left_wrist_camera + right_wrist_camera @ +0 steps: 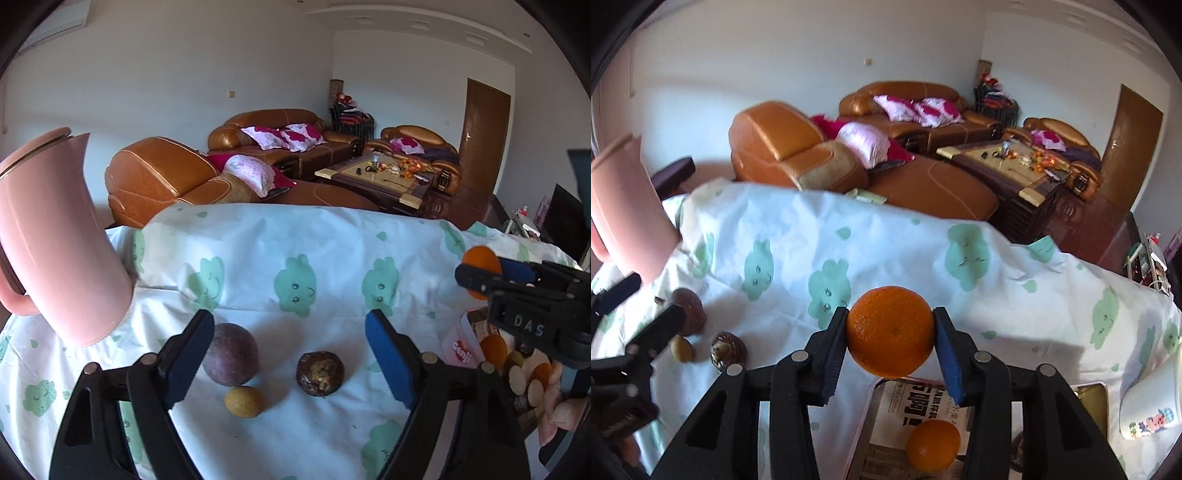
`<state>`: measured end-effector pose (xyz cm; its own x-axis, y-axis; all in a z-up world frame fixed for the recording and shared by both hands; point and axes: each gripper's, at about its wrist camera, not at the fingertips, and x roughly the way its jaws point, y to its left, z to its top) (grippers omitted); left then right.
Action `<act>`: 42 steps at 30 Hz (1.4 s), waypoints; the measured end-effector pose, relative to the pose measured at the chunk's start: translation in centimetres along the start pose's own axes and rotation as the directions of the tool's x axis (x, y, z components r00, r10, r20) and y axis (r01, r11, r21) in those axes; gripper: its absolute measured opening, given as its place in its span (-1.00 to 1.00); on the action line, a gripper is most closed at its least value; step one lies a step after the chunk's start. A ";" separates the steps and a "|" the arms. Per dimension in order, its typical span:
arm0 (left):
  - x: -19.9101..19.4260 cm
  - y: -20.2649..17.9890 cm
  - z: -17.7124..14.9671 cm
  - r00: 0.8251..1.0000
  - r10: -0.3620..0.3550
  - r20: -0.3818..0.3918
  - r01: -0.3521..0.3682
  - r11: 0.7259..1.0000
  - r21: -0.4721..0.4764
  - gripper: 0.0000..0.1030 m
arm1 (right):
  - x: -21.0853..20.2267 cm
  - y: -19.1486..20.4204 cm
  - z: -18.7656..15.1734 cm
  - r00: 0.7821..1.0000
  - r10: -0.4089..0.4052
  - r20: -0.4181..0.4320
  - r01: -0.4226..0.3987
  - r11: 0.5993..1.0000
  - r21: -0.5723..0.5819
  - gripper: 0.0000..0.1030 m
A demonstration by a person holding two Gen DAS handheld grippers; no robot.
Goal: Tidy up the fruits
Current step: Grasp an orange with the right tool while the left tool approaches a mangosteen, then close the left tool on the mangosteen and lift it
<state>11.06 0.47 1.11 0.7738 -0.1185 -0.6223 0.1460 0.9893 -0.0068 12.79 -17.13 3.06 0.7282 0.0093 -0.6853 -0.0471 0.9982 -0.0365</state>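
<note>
My right gripper (891, 338) is shut on an orange (890, 332) and holds it just above a metal tin (866, 424) that has a second orange (932, 445) in it. In the left wrist view the right gripper (480, 271) and its orange (480, 260) show at the right, over the tin (461, 343). My left gripper (290, 356) is open low over the cloth. Between its fingers lie a purple passion fruit (231, 354), a small yellow-brown fruit (244, 401) and a dark brown fruit (320, 373). These also show at the left of the right wrist view: passion fruit (689, 312), small fruit (682, 349), brown fruit (728, 349).
A pink jug (51, 240) stands at the left on the white cloth with green cloud prints (295, 240). A white mug (1150, 406) lies right of the tin. Brown sofas (166, 173) and a coffee table (380, 177) are behind the table's far edge.
</note>
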 end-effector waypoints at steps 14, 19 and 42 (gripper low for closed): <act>4.3 -4.5 -2.6 0.990 0.024 -0.137 -0.011 0.995 0.098 0.05 | -8.5 -0.7 -7.8 0.965 -0.079 0.249 0.046 0.989 0.138 -0.08; 4.4 -4.5 -2.5 0.990 0.034 -0.140 -0.020 0.994 0.103 0.05 | -8.3 -0.8 -9.0 0.971 -0.056 0.233 0.022 0.989 0.145 -0.08; 4.8 -4.3 -3.5 0.975 -0.027 -0.222 0.031 0.999 0.014 -0.22 | -8.8 -1.3 -9.9 0.960 -0.099 0.262 0.054 0.983 0.175 -0.08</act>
<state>12.00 -4.02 -4.60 0.6134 -0.1234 -0.7801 0.1786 0.9838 -0.0151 -0.37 -19.06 1.94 0.8829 -0.0748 -0.4635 0.1126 0.9922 0.0544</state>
